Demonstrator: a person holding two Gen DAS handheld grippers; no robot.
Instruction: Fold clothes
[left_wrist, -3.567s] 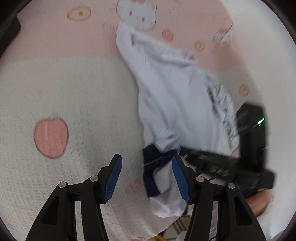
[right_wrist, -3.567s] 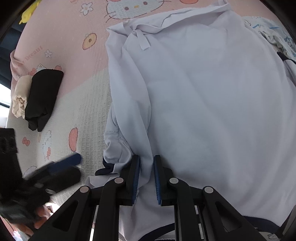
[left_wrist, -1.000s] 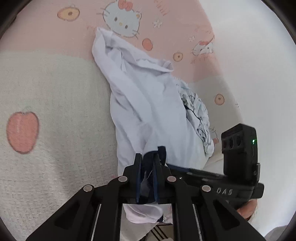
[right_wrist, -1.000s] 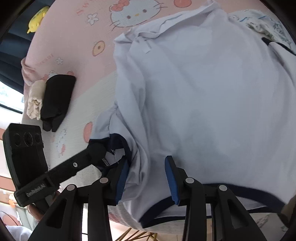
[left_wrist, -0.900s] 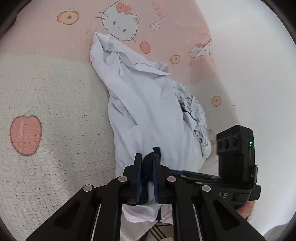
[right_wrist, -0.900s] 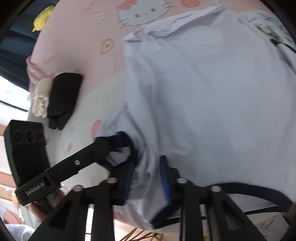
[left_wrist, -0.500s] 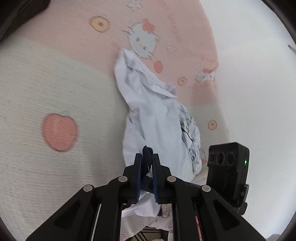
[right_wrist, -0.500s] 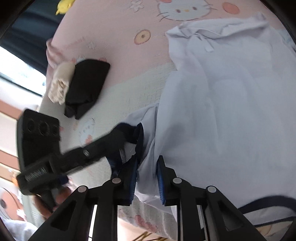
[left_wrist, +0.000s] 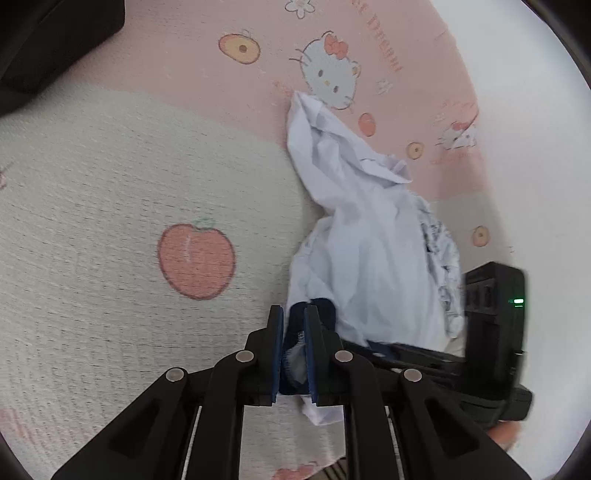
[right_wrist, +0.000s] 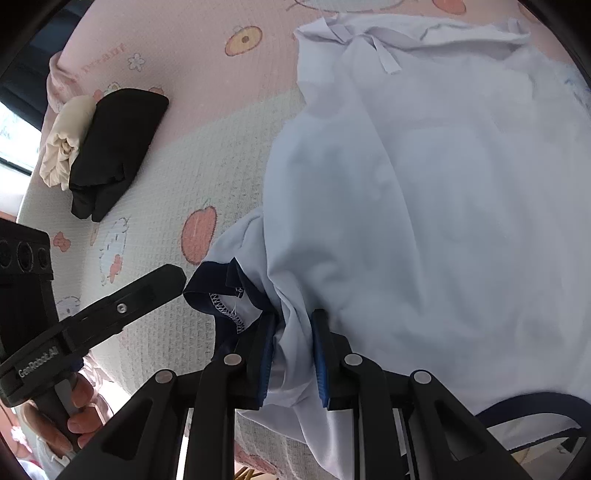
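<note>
Since the pale blue, navy-trimmed shirt (right_wrist: 424, 206) lying rumpled on the pink cartoon-print bed cover (left_wrist: 110, 184) looks light, limp and slippery, its bound hems seem the surest hold (the left claw (left_wrist: 293, 347), easing open, pinches the navy sleeve cuff (left_wrist: 295, 321); the right claw (right_wrist: 293, 363) pinches bunched cloth).

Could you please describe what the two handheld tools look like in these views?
Both tools, left and right, are black linkage frames with silver rivets and blue pads. In the right wrist view the left tool's body reads "GenRobot.AI" and carries a boxy black camera block; in the left wrist view the right tool's block shows a green light.
</note>
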